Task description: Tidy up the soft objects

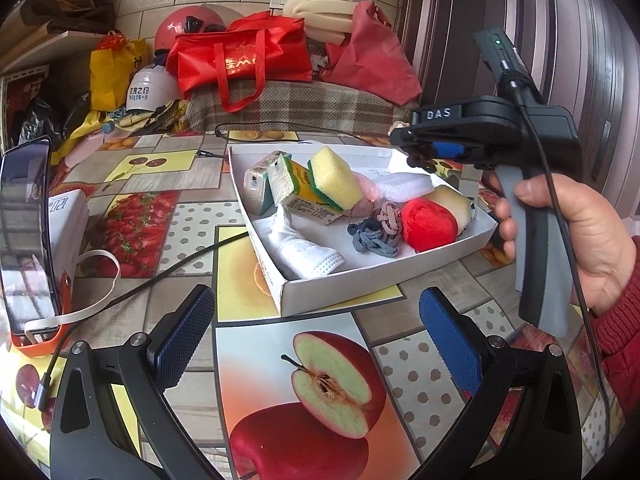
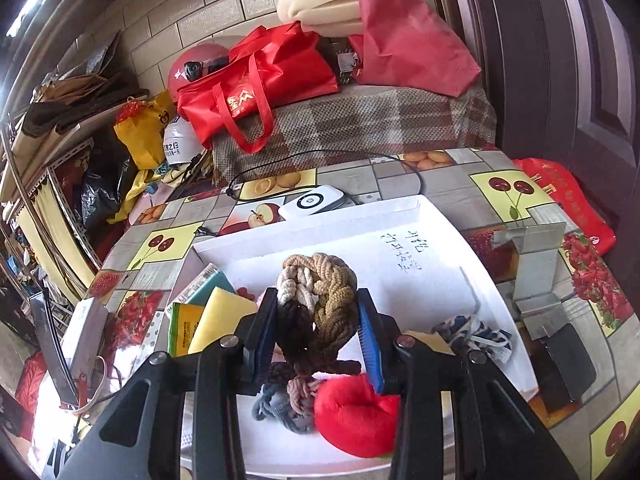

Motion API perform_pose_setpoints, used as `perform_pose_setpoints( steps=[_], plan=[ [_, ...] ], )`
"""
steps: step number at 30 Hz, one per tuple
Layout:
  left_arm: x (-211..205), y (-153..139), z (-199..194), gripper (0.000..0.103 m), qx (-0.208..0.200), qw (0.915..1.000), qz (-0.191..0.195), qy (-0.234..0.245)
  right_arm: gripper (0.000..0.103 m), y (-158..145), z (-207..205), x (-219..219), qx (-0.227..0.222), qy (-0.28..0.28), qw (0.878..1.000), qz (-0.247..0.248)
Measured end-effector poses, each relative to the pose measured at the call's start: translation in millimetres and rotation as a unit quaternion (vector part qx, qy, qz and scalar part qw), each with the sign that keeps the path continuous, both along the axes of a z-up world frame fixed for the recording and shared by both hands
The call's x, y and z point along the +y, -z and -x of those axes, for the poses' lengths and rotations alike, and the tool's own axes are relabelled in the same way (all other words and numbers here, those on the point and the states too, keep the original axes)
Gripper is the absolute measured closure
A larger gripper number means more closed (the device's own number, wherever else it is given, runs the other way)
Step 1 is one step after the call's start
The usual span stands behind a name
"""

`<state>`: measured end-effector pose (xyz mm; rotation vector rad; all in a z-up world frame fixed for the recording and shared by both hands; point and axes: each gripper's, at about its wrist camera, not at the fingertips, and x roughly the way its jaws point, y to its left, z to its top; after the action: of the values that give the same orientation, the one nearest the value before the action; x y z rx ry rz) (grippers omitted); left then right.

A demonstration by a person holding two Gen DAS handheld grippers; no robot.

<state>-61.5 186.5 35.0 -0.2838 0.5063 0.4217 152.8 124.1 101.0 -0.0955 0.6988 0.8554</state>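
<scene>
A bundle of braided hair ties (image 2: 318, 300) is clamped between the blue pads of the right gripper (image 2: 318, 336), whose jaws are closed narrowly on it. The bundle is made of thick plaited cord in tan, cream, olive and dark brown, and it is held above the far part of the white tray (image 2: 440, 280), over bare white floor marked with handwriting. From the left wrist view, the right gripper (image 1: 418, 158) is seen raised over the tray's far right corner, its grey handle gripped by a hand (image 1: 576, 236) in a red sleeve.

The left gripper (image 1: 316, 334) is held wide open with nothing between its pads, low over the fruit-patterned tablecloth (image 1: 304, 380) just near of the tray (image 1: 340, 288).

Inside the tray, a yellow and green sponge (image 1: 334, 178) is propped on small cartons (image 1: 280, 184) at the far left. A white sock (image 1: 300, 244) lies at the near left. A grey hair tie (image 1: 374, 240) and a pink braided one (image 1: 388, 218) lie in the middle, touching each other. A red plush heart (image 1: 428, 224) sits at the right, against a cream foam piece (image 1: 454, 204). A white foam sheet (image 1: 404, 186) lies beyond them.
</scene>
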Motion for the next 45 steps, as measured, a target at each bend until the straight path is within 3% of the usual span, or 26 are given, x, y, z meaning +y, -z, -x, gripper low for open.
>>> perform_pose_setpoints(
  steps=[2,3,4,6,15,19,25,33,36,41,45],
  plan=[
    [1.3,0.1,-0.2,0.0,0.001,1.0,0.001,0.001,0.057,0.3,-0.7,5.6,0.004,0.0,1.0,-0.013],
    [2.1,0.0,-0.4,0.0,0.001,1.0,0.003,0.001,0.037,0.3,-0.4,7.3,0.003,0.002,1.0,-0.016],
    [2.1,0.1,0.1,0.0,0.0,1.0,0.003,0.001,0.011,0.0,2.1,6.8,-0.003,0.007,1.0,-0.02],
    [2.7,0.1,0.4,0.0,0.0,1.0,0.005,0.001,0.0,-1.5,8.2,2.1,-0.022,0.013,0.999,-0.031],
    [1.6,-1.2,0.1,0.0,-0.001,1.0,-0.002,0.002,0.0,-20.7,37.4,-41.0,-0.087,0.037,0.994,-0.061],
    [1.3,-1.7,-0.1,0.0,-0.002,1.0,-0.003,0.002,0.0,-24.9,64.2,-66.6,-0.136,0.066,0.988,-0.04],
    [-2.7,-3.3,-0.2,0.0,-0.004,0.9999,-0.011,0.006,0.0,-5.6,92.2,-102.2,-0.176,0.073,0.981,0.021],
    [-14.3,-6.0,2.0,0.0,0.003,0.9986,-0.049,-0.018,0.0,27.7,97.9,-153.2,-0.147,0.143,0.977,0.051],
    [-21.1,-6.8,2.0,0.0,0.007,0.9975,-0.068,-0.02,0.0,28.5,97.8,-166.9,-0.104,0.137,0.985,0.022],
    [-34.0,-7.5,3.0,0.0,0.016,0.9946,-0.099,-0.024,0.0,28.5,110.3,-178.3,-0.097,0.136,0.986,-0.003],
    [-40.2,-2.2,3.2,0.0,0.048,0.9958,-0.07,-0.033,0.0,26.4,119.6,-183.6,-0.094,0.131,0.987,-0.017]
  ],
)
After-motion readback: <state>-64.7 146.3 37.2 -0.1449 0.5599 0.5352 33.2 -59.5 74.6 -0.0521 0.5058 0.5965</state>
